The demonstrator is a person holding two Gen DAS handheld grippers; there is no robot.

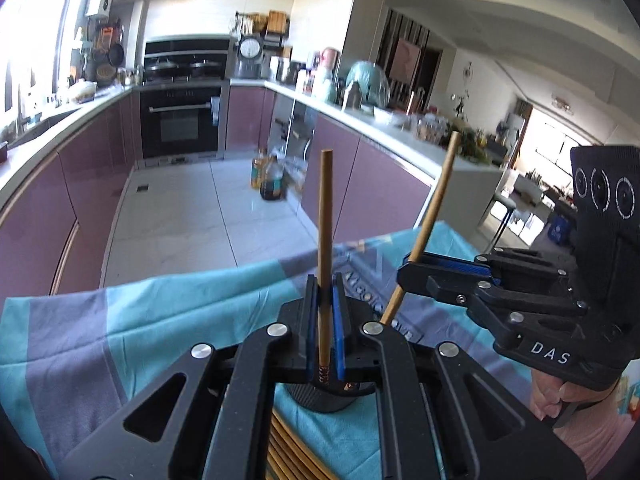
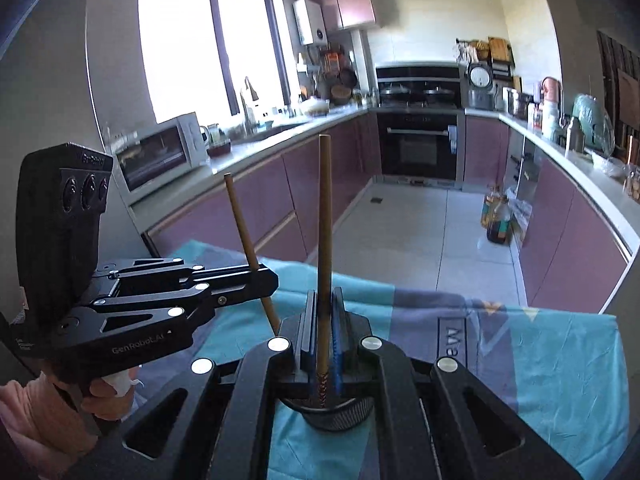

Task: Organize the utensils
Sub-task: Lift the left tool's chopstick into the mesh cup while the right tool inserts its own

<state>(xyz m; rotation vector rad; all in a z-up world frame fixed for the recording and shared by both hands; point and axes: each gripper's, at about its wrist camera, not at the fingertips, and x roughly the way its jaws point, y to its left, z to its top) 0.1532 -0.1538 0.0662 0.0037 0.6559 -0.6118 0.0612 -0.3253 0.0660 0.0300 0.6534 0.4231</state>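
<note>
Chopsticks were the whole job here: two held up, one per gripper. Left gripper [image 1: 325, 316] had its jaws clamped on one chopstick [image 1: 325, 240], standing upright over the black holder cup [image 1: 320, 398] on the cloth-covered bench [image 1: 120, 320]. Right gripper [image 2: 325, 328] was clamped on a second chopstick [image 2: 325, 220], also over the cup. Both tips were crowding one small opening, so I'd guess they could knock together or tip the cup. A bundle of more chopsticks [image 1: 292, 448] lay flat below; couldn't count them.
</note>
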